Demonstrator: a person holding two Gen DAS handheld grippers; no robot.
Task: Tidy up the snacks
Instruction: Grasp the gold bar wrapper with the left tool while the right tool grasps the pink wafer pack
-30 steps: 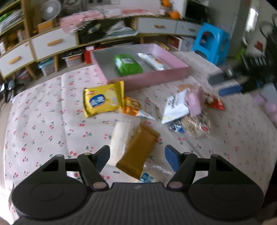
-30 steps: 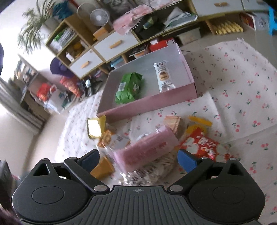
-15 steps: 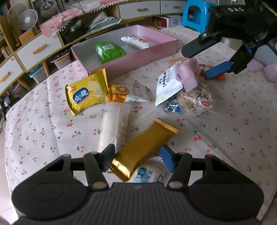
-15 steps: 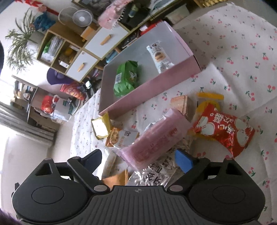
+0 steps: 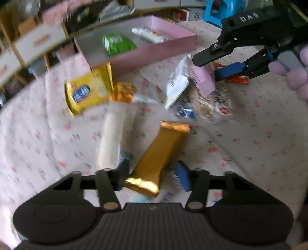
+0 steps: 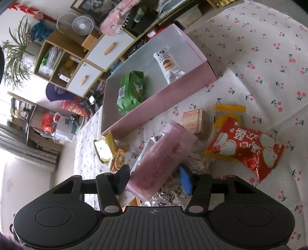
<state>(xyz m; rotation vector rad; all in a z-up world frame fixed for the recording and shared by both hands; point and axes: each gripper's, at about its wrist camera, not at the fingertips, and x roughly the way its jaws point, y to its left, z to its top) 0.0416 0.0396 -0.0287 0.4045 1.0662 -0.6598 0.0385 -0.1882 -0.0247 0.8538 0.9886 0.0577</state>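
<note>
Left wrist view, blurred: my left gripper point(image 5: 152, 173) points down at the cloth-covered counter point(image 5: 250, 134), and its fingers point(image 5: 182, 177), which have just been closing, flank the near end of a gold snack bar point(image 5: 159, 153); the dark finger touches the wrapper, but I cannot tell whether the blue one does. No lettering is legible on the gold wrapper. Beside it lies a pale cream packet point(image 5: 111, 138), and beyond that a yellow bag point(image 5: 88, 94) with a blue label too smeared to read. Right wrist view: my right gripper point(image 6: 155, 177) has also just been closing, and its fingers point(image 6: 185, 179) now press both sides of a pink packet point(image 6: 163, 159) that rests on a heap of clear-wrapped snacks point(image 6: 173, 194); red print runs along the pink film but is too faint to read. To its right lies a red bag point(image 6: 244, 148) with large white Chinese characters, seen upside down. The pink box point(image 6: 173, 96) stands further back on the counter and holds a green bag point(image 6: 130, 90) and a white packet point(image 6: 169, 65) picturing a sandwich biscuit. In the left view the right gripper's body carries the white letters "DAS" point(image 5: 248, 17).
</note>
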